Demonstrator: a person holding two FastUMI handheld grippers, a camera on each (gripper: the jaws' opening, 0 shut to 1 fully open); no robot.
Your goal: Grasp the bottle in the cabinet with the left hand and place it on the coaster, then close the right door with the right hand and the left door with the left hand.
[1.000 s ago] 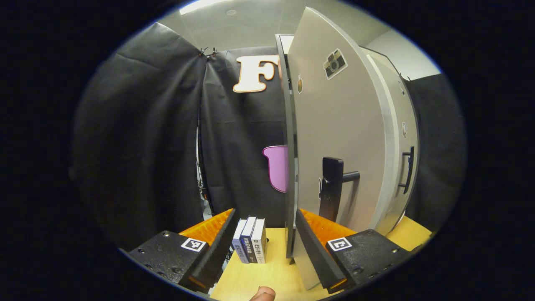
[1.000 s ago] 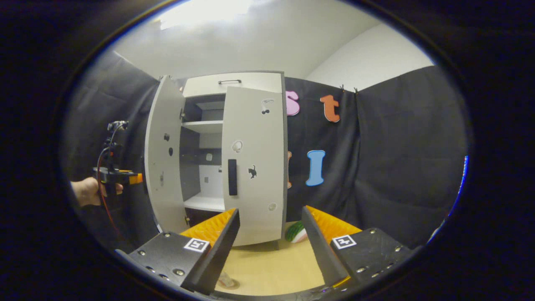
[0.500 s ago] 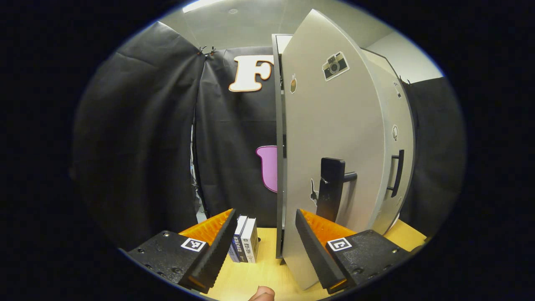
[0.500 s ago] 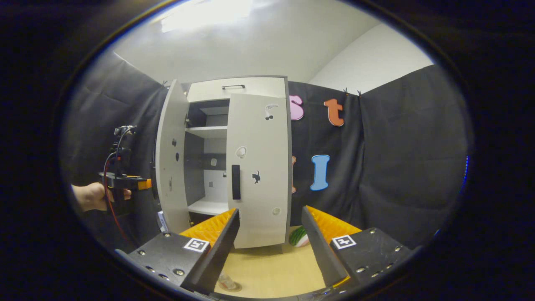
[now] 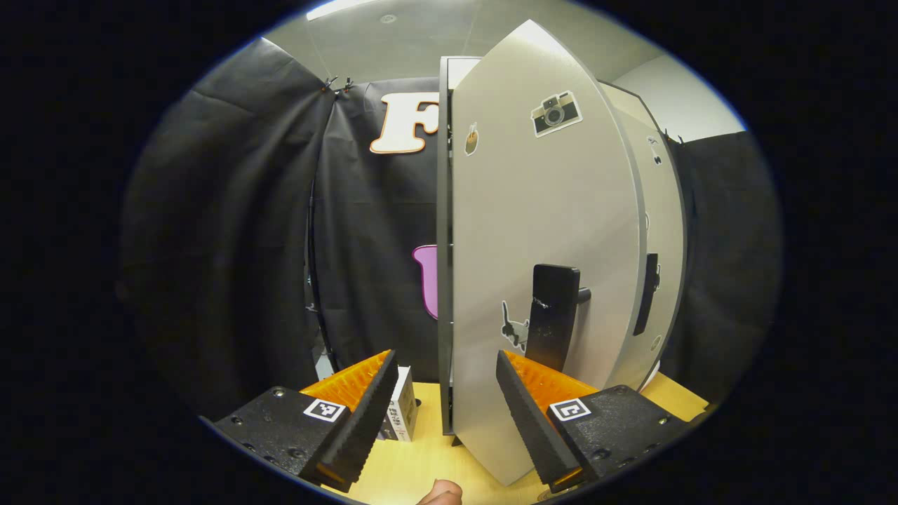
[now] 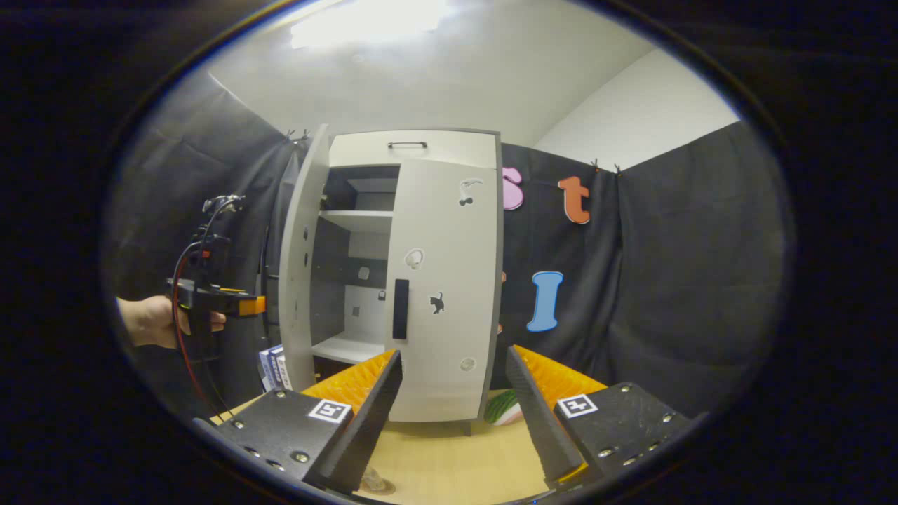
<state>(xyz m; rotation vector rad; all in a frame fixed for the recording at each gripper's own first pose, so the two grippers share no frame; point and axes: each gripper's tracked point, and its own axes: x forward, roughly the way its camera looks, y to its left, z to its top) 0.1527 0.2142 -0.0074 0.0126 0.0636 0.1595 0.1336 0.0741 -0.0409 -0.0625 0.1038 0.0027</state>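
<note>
- Up close, the left gripper (image 5: 443, 410) has its fingers spread wide with nothing between them; it sits just before the outer face of the left door (image 5: 544, 231).
- Its right finger (image 5: 523, 414) looks close to the door's dark handle (image 5: 552, 324); whether they touch cannot be told.
- Farther out, the right gripper (image 6: 452, 414) also has fingers spread and empty, held back from the cabinet (image 6: 410, 151).
- Beyond it, the right door (image 6: 442, 294) looks shut or nearly so, while the left door stands open on bare white shelves.
- Low between the right gripper's fingers, a clear object on a round mat (image 6: 372, 482) rests on the worktop (image 6: 456, 466); it is probably the bottle on its coaster, though too small to be sure.
- Judged risk: a push near the hinge could skid the fingers off, or swing the door into the books (image 6: 273, 365) beside the cabinet.
</note>
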